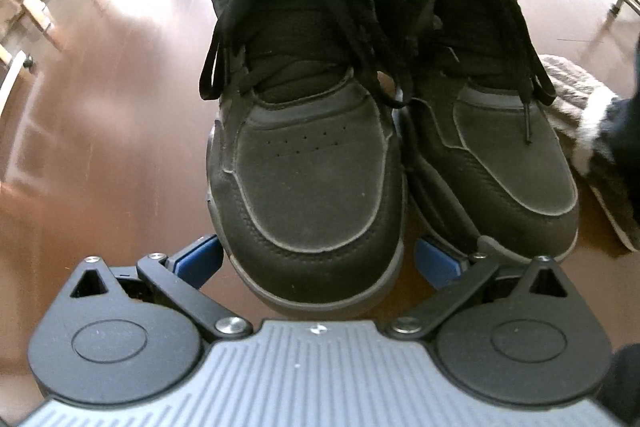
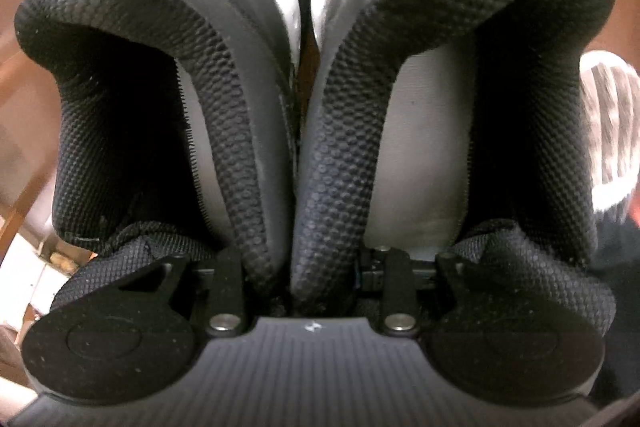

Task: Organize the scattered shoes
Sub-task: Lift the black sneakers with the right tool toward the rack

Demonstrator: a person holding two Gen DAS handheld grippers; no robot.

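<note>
Step in hand: carrying pair of black sneakers together, apparently lifted off brown floor.

Right gripper: jaws narrowed, pinching 2 inner collar walls together, 1 finger inside each shoe.

Left gripper: blue pads spread wide, flanking toe of 1 sneaker; contact unclear.

Grey slipper lies beside pair.

Next, by judgement: move pair level to storage spot, set down side by side, then release.
</note>
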